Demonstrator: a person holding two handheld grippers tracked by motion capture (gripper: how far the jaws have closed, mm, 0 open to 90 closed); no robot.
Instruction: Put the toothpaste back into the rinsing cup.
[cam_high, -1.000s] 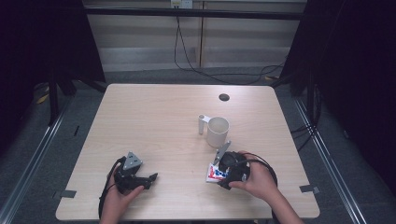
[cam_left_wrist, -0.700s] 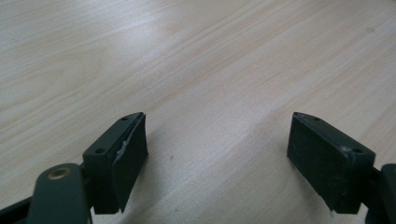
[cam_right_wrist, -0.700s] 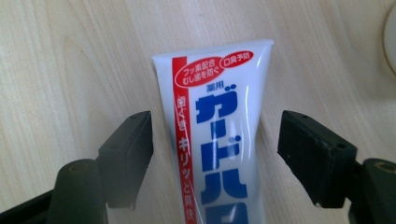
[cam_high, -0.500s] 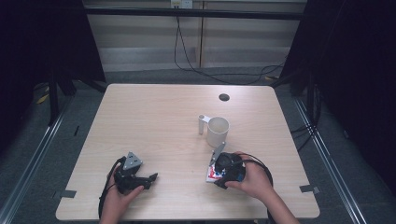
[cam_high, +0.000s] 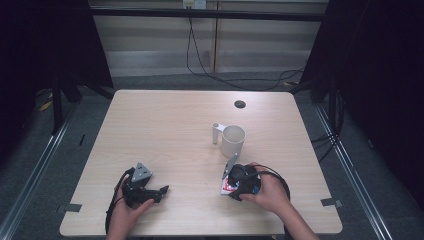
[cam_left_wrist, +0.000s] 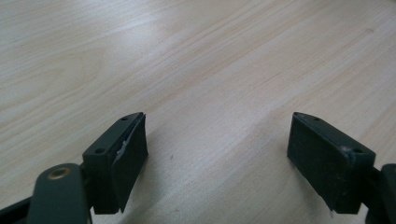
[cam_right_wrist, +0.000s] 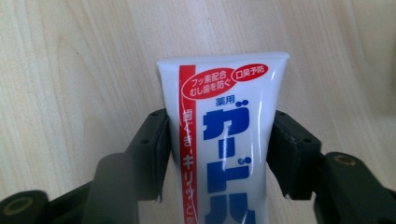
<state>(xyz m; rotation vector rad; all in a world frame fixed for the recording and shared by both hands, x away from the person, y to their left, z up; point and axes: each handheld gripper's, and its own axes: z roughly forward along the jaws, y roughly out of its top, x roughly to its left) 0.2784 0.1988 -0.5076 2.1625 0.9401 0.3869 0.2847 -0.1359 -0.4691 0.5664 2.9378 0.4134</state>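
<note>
A white toothpaste tube (cam_right_wrist: 224, 93) with blue and red print lies flat on the wooden table (cam_high: 175, 130), near its front right. My right gripper (cam_right_wrist: 215, 135) points down at it. Its jaws have just been closing, and the black pads (cam_right_wrist: 156, 154) now touch both long edges of the tube. From above, the right gripper (cam_high: 231, 186) covers most of the tube (cam_high: 226, 189). My left gripper (cam_high: 162, 190) rests at the front left, held in a hand. In its own view the left gripper (cam_left_wrist: 217, 154) is open over bare wood.
A white mug (cam_high: 233, 140) with its handle to the left stands just behind the right gripper. A small dark round spot (cam_high: 240, 104) marks the table's far side. Cables trail from both grippers toward the front edge. Dark floor surrounds the table.
The right hand has edged slightly left over the tube. The left hand, the mug and the tube have stayed where they were.
</note>
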